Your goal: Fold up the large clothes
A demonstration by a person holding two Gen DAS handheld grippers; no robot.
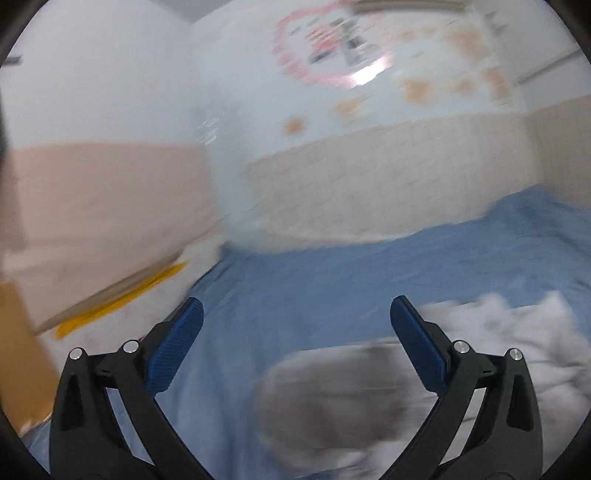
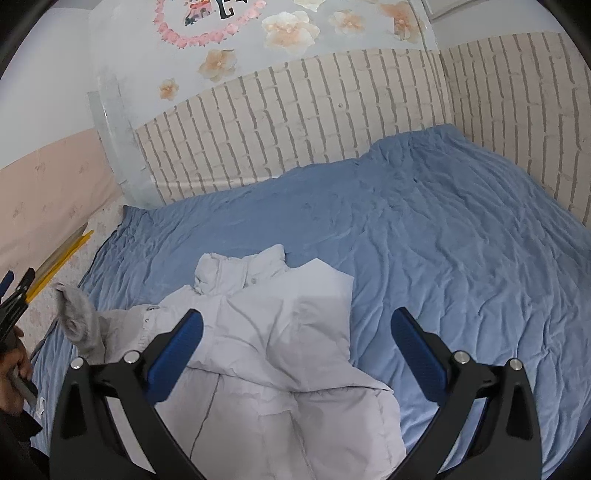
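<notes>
- The right gripper [image 2: 295,354] hovers with fingers spread wide and empty over the pale jacket [image 2: 280,332], which lies near on the blue bedspread [image 2: 461,240].
- The sharp right view alone shows the jacket's collar; the blurred left view shows the left gripper [image 1: 295,343] released, nothing between its fingers.
- A grey cuff [image 2: 75,317] sticks up at the left.
- A brick-patterned wall [image 2: 332,110] stands far behind the bed.

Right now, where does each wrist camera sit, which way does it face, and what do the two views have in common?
Left wrist: on the left gripper, jaws wide open and empty, facing along the blue bedsheet towards the brick-pattern wall; heavily blurred; only its own fingers show.
Right wrist: on the right gripper, open, tilted down over the pale jacket; the person's left hand shows at the left edge.
Shared: bedsheet, jacket, brick-pattern wall, flower decorations.
</notes>
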